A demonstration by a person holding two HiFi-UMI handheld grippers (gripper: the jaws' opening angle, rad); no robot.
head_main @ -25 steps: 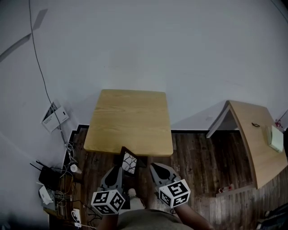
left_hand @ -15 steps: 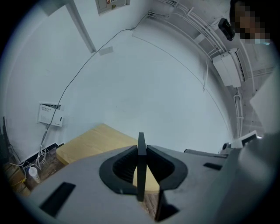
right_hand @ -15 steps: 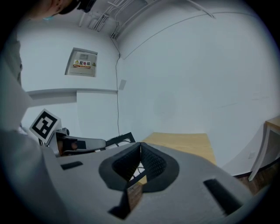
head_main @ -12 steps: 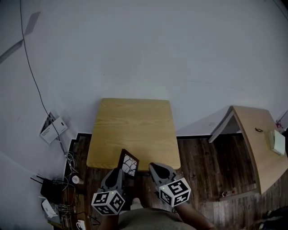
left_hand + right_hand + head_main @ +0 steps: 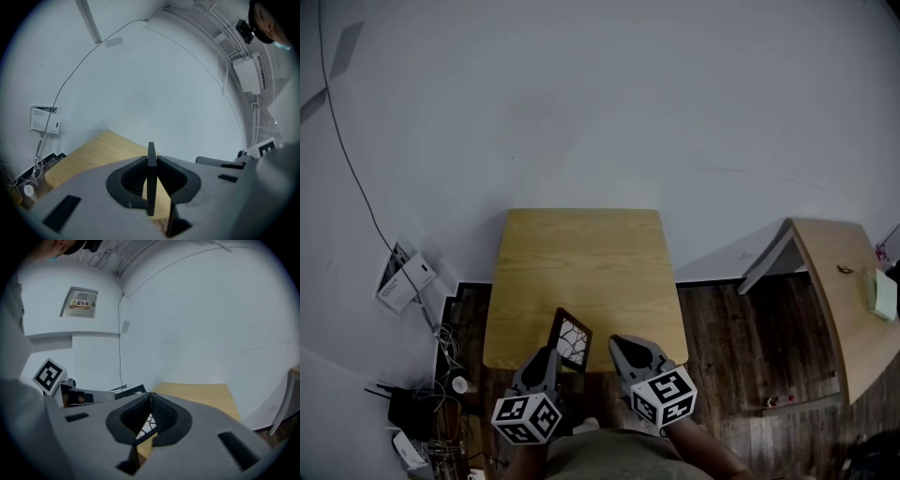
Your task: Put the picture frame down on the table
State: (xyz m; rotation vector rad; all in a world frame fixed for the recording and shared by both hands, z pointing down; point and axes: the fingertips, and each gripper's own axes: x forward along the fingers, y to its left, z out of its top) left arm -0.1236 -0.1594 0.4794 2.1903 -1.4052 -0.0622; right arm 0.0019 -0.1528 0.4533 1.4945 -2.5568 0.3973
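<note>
Careful: your left tool [image 5: 547, 361] pinches only an edge of the dark patterned picture frame [image 5: 571, 340], right tool [image 5: 622, 345] closed empty, so it may swivel over the light wooden worktop [image 5: 581, 262].

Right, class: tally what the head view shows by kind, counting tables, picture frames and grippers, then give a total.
Tables: 2 (near table, side table)
Picture frames: 1 (picture frame)
Grippers: 2 (left gripper, right gripper)
Total: 5
</note>
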